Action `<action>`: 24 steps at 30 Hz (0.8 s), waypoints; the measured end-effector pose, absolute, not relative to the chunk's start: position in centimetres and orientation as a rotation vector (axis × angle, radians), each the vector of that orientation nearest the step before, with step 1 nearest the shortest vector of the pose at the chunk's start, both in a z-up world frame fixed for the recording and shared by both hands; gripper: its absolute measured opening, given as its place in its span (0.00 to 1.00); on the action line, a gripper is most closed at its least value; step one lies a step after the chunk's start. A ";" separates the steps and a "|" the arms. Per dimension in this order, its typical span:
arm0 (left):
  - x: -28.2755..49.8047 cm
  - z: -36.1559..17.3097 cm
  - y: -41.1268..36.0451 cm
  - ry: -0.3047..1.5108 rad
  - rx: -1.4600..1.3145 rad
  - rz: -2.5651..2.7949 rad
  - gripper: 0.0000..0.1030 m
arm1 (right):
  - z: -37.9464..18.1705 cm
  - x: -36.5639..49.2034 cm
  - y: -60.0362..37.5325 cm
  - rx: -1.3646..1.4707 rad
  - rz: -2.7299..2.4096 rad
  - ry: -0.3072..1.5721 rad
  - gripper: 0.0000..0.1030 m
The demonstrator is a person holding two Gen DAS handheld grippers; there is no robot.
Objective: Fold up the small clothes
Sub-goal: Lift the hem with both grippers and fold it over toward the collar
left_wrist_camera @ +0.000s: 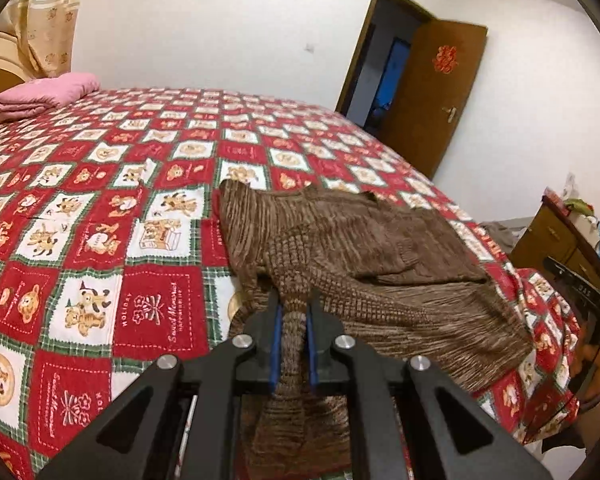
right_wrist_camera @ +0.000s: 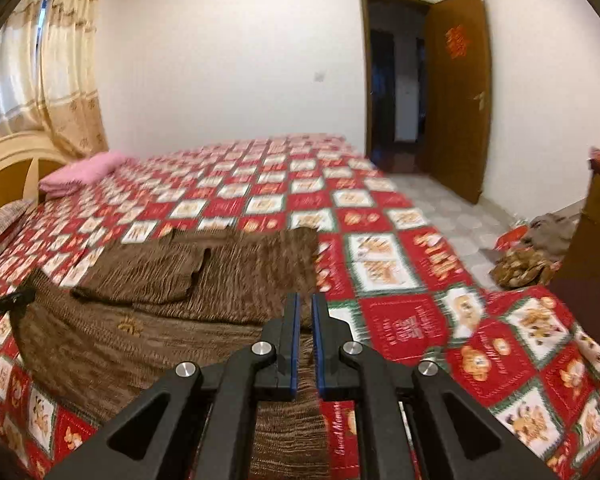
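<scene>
Brown sweater (left_wrist_camera: 340, 240): coarse ribbed knit, matt. Bedspread (left_wrist_camera: 100, 200): printed cotton-like cloth, quilted look. Left gripper (left_wrist_camera: 294, 316): matt black plastic, shiny metal pins.

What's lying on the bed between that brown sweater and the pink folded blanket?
Nothing: both views show only bare bedspread between the brown sweater and the pink blanket.

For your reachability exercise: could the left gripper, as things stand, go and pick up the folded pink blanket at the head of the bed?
Probably not: the left gripper is shut on the brown sweater, and the pink blanket lies far across the bed.
</scene>
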State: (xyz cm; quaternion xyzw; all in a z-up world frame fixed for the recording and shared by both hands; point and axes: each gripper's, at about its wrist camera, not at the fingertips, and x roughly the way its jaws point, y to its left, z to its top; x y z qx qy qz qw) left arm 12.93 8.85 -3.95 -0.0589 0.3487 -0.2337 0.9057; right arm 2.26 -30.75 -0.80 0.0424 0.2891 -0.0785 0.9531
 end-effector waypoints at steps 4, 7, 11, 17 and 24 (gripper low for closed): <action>12.5 -4.9 8.6 0.724 -0.098 -0.496 0.10 | -2.0 3.2 -31.4 0.169 -0.075 0.664 0.06; 12.3 -5.8 9.1 0.741 -0.122 -0.497 0.10 | -3.9 3.9 -31.8 0.210 -0.034 0.736 0.06; 12.2 -6.4 9.8 0.758 -0.156 -0.488 0.10 | -6.1 4.9 -31.6 0.232 0.017 0.798 0.71; 12.3 -6.5 9.6 0.766 -0.158 -0.483 0.10 | -7.1 6.7 -29.0 0.026 -0.019 0.818 0.71; 12.4 -6.9 9.5 0.778 -0.164 -0.481 0.10 | -10.2 7.9 -29.4 -0.033 -0.049 0.889 0.33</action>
